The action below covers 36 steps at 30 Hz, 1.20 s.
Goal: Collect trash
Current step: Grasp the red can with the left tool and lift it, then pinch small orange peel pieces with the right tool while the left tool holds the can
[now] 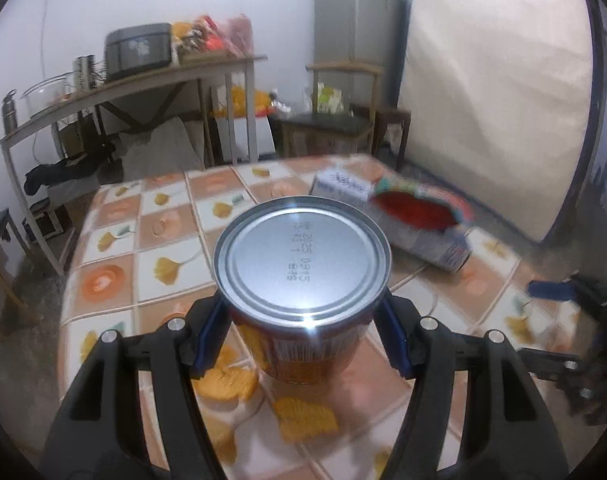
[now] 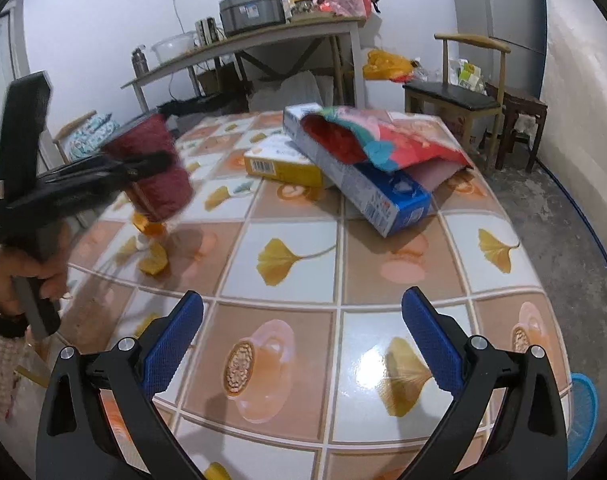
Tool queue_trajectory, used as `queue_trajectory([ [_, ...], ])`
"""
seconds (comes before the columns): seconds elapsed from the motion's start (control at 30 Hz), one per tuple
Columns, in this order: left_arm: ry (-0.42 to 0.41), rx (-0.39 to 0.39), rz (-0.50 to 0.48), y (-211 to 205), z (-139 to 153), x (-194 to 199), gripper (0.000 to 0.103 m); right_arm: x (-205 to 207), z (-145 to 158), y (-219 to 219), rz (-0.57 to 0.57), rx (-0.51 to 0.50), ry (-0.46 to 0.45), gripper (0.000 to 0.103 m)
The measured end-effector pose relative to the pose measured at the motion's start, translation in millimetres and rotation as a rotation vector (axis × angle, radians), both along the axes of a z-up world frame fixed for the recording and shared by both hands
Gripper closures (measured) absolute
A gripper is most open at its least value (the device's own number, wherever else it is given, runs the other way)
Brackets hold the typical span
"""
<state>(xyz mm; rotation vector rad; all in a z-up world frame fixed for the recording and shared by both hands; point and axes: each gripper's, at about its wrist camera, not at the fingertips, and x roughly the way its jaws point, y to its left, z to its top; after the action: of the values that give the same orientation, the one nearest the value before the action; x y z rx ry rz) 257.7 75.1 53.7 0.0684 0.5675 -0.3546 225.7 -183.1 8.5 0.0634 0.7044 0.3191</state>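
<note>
The left tongs (image 1: 303, 336) are grasping a tin can (image 1: 302, 258), with the blue pads (image 1: 209, 336) pressing against its red-labelled sides just below the silver lid. In the right wrist view the can appears lifted slightly clear of the tiled counter (image 2: 303, 248), above scattered orange peel pieces (image 2: 153, 258), with a hand (image 2: 21, 280) gripping the tool's handle. The right tongs (image 2: 303, 320) are standing released, spread wide over bare counter with nothing between them. A blue carton (image 2: 363, 184) is lying on its side farther back, partly resting on a yellow box (image 2: 281, 164), with a red crumpled wrapper (image 2: 383, 136) sticking out of it.
</note>
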Motion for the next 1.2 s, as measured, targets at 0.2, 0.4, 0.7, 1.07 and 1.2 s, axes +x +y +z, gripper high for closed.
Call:
queue_trajectory([
  [0.2, -0.015, -0.064, 0.062, 44.6, 14.0, -54.3, 0.041, 12.6, 14.5, 13.7, 0.107, 0.048, 0.036, 0.006],
  [0.4, 0.021, -0.07, 0.129, 72.9, -11.1, -90.6, 0.041, 44.4, 24.0, 52.4, 0.288, 0.133, 0.15, 0.006],
  [0.7, 0.04, -0.12, 0.165, 95.5, -37.6, -106.3, 0.041, 102.0, 18.7, 131.5, 0.45, 0.182, 0.337, 0.031],
  [1.07, 0.056, -0.167, 0.184, 110.2, -51.2, -106.9, 0.041, 156.6, -19.5, 168.8, 0.399, 0.138, 0.505, 0.059],
  [1.2, 0.053, -0.178, 0.185, 115.1, -52.9, -106.7, 0.041, 125.1, -11.5, 170.9, 0.446, -0.002, 0.411, 0.059],
])
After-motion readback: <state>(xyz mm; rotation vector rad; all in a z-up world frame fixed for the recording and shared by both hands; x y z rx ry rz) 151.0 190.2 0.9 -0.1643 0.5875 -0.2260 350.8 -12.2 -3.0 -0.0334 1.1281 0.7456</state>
